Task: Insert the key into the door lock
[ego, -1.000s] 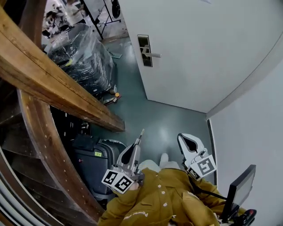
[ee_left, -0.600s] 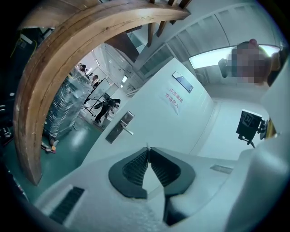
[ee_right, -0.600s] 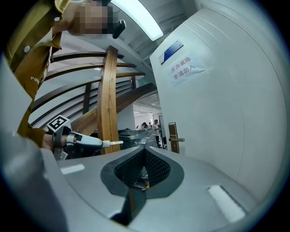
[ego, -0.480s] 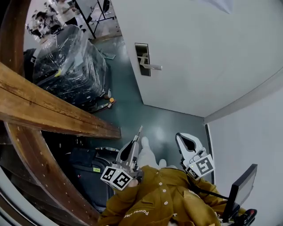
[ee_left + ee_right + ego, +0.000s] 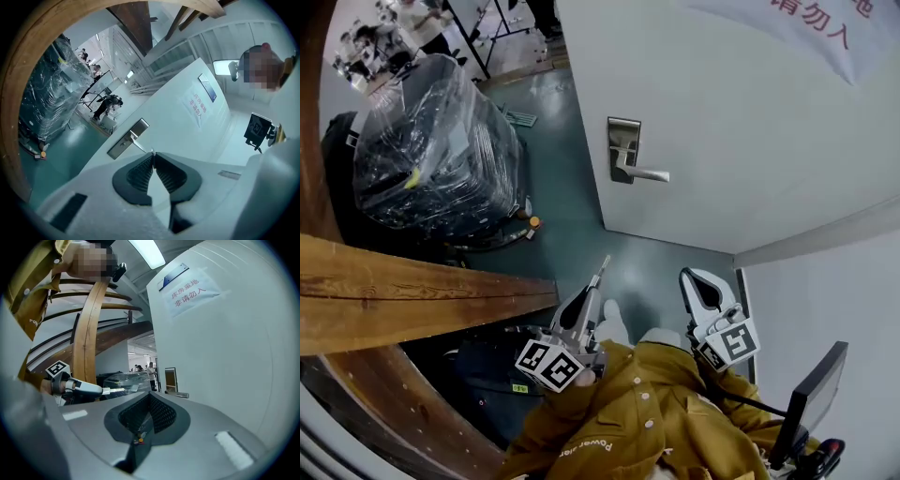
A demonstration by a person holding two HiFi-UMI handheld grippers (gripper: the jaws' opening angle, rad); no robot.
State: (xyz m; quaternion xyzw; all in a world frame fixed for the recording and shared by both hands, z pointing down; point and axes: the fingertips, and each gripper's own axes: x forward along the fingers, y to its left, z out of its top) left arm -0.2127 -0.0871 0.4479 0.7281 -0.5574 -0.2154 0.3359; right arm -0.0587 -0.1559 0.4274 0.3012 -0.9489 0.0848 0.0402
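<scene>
The white door [image 5: 750, 122] carries a steel lock plate [image 5: 623, 148] with a lever handle [image 5: 649, 174]. My left gripper [image 5: 591, 292] is shut on a thin metal key [image 5: 600, 270] whose blade points at the door, well short of it. In the left gripper view the lock plate [image 5: 127, 139] lies just beyond the left gripper [image 5: 152, 156] and the key tip [image 5: 151, 152]. My right gripper [image 5: 692, 277] is shut on nothing, to the right at about the same distance from the door. The right gripper view shows the right gripper [image 5: 150, 394], the lock plate [image 5: 170, 379] and the left gripper [image 5: 107, 391].
A plastic-wrapped stack of dark goods [image 5: 431, 150] stands left of the door. A curved wooden beam [image 5: 412, 291] crosses at the left. A paper sign with red characters [image 5: 811, 23] hangs on the door. A grey wall [image 5: 834, 300] closes the right side, with a black screen [image 5: 811, 398] low down.
Both grippers have moved toward the door together with the person. The lock plate and handle now sit larger and nearer in the head view. The key stays gripped.
</scene>
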